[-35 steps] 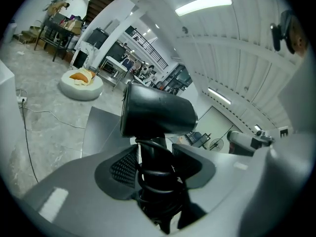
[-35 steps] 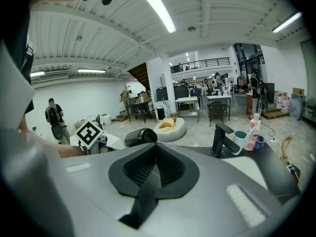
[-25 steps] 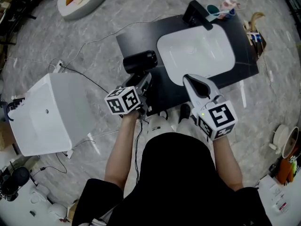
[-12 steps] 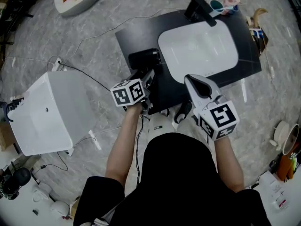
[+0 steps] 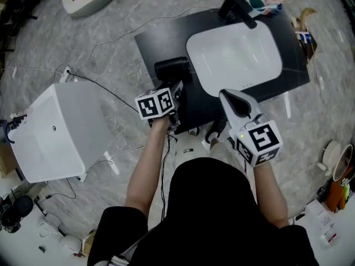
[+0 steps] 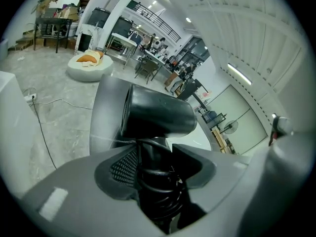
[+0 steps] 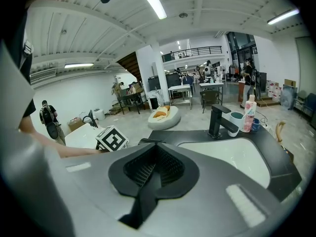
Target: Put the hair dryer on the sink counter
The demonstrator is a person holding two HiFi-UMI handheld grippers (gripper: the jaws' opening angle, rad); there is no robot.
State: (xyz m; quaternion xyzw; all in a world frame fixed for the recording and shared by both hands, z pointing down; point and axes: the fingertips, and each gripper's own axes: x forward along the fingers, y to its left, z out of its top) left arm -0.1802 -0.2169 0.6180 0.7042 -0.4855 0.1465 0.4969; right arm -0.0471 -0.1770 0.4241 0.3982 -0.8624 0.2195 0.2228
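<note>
Hair dryer (image 6: 158, 115) sits between the jaws of the left gripper (image 5: 175, 90), which press on its black handle. Its barrel is above the dark sink counter (image 5: 155, 43), just left of the white basin (image 5: 233, 54). The right gripper (image 5: 229, 97) has its jaws together and holds nothing.
</note>
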